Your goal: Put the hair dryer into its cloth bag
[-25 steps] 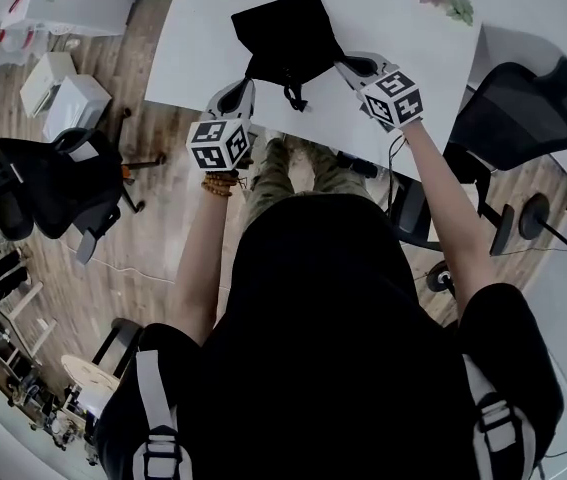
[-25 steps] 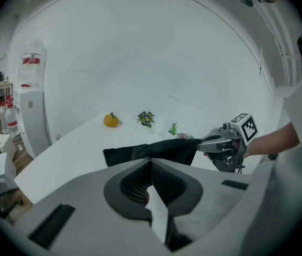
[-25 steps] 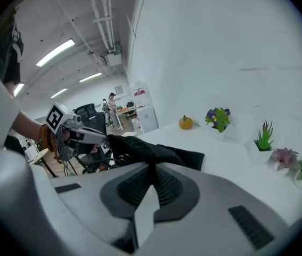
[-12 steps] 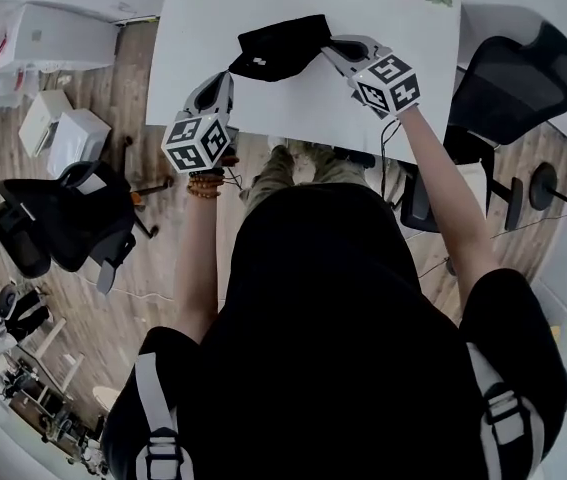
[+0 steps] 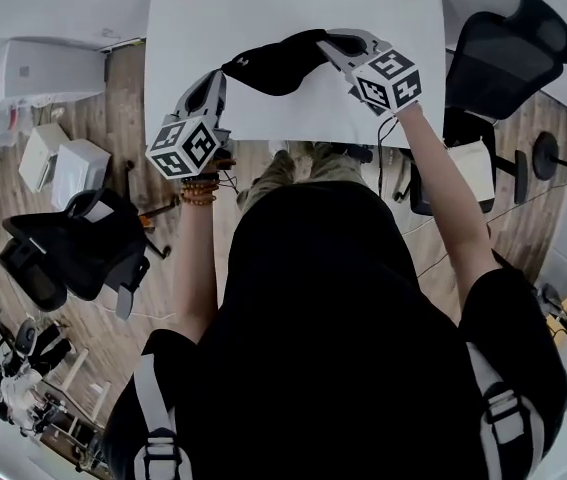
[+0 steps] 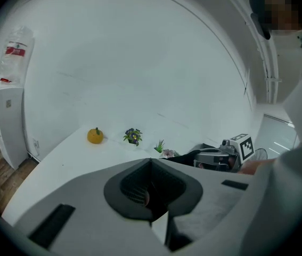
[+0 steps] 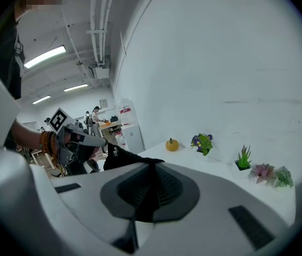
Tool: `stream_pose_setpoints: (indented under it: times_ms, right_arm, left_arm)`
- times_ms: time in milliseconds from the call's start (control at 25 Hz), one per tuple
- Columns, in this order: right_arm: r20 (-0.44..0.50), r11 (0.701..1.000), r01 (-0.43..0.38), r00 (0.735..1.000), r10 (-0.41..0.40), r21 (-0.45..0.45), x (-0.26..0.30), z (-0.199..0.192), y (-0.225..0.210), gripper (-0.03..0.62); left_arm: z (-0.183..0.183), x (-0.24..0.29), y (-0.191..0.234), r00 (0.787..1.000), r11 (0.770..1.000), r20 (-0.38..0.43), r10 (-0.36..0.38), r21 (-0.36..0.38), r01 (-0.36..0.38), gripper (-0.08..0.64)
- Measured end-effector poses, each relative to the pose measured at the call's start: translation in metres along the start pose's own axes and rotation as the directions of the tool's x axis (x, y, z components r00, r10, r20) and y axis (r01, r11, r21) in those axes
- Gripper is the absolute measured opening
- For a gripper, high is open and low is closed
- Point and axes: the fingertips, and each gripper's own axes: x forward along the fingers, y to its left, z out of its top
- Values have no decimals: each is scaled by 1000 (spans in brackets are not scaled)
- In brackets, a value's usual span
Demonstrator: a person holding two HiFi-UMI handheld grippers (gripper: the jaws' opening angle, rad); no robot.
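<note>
Clamped shut on the black cloth bag — left claw at one end, right claw at the other. Slung between them over the white table, by its near edge.

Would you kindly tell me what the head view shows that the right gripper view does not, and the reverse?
Only the head view shows the person's dark top, the office chairs and the wooden floor. Only the right gripper view shows the ceiling lights and the white wall. Both show the black bag stretched between the left gripper and the right gripper, each shut on it, above the white table with its orange ornament.
</note>
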Motion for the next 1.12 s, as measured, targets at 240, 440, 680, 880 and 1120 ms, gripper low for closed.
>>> stream_pose_setpoints:
  times_ms: [240, 440, 680, 880, 1120]
  right_arm:
    - [93, 995, 48, 994, -56, 87, -16, 12, -5, 35]
    - [137, 990, 95, 985, -109, 101, -30, 25, -12, 35]
    - [155, 988, 131, 978, -142, 80, -43, 37, -7, 35]
    - [168, 987, 150, 973, -157, 55, -50, 50, 1, 35]
    - [180, 984, 179, 967, -181, 28, -58, 68, 12, 35]
  left_arm:
    - [26, -2, -17, 996, 996, 38, -86, 7, 86, 25]
    - [46, 2, -29, 989, 990, 56, -138, 49, 135, 25]
    - [60, 4, -36, 983, 983, 66, -171, 77, 166, 25]
    - [75, 2, -38, 978, 979, 86, -189, 87, 182, 25]
    - [88, 1, -41, 971, 973, 97, -217, 94, 208, 25]
